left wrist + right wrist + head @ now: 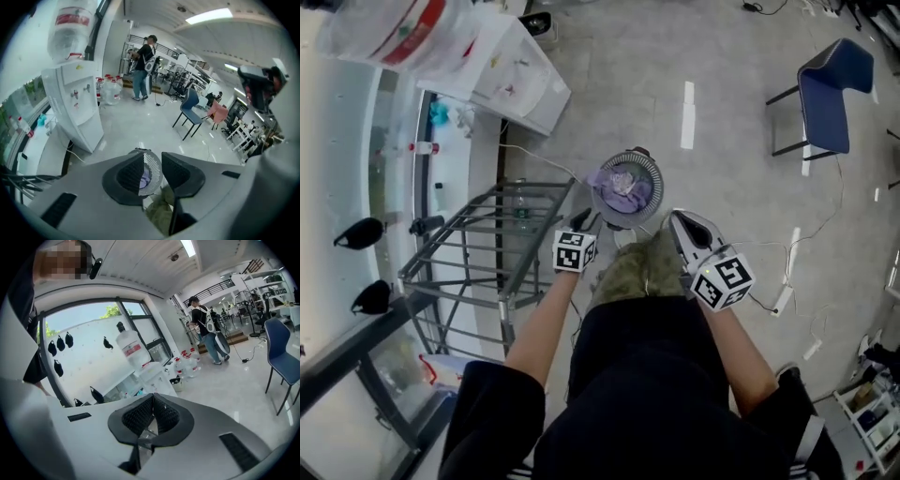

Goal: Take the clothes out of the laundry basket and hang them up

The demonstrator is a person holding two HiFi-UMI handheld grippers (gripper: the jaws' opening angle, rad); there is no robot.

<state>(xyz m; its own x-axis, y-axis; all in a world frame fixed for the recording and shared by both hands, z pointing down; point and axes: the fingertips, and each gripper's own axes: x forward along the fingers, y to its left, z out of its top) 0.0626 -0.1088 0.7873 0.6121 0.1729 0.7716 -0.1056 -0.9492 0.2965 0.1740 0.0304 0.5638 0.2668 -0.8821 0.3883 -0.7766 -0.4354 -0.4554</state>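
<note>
A round slatted laundry basket (645, 172) stands on the floor ahead of me, with lilac clothes (623, 184) inside. An olive garment (637, 272) hangs bunched between my two grippers, just in front of my body. My left gripper (586, 221) is at its left edge; in the left gripper view the left gripper (152, 171) stands open, with the basket (151, 164) showing through the gap and the olive garment (161, 213) below. My right gripper (677, 223) touches the garment's right edge. In the right gripper view the right gripper (153, 416) is shut, pads together, with no cloth visible between them.
A grey metal drying rack (487, 244) stands at my left, next to the window. A water dispenser (502, 70) is at the back left and a blue chair (830, 94) at the back right. Cables (787, 253) trail over the floor. A person (143, 65) stands far off.
</note>
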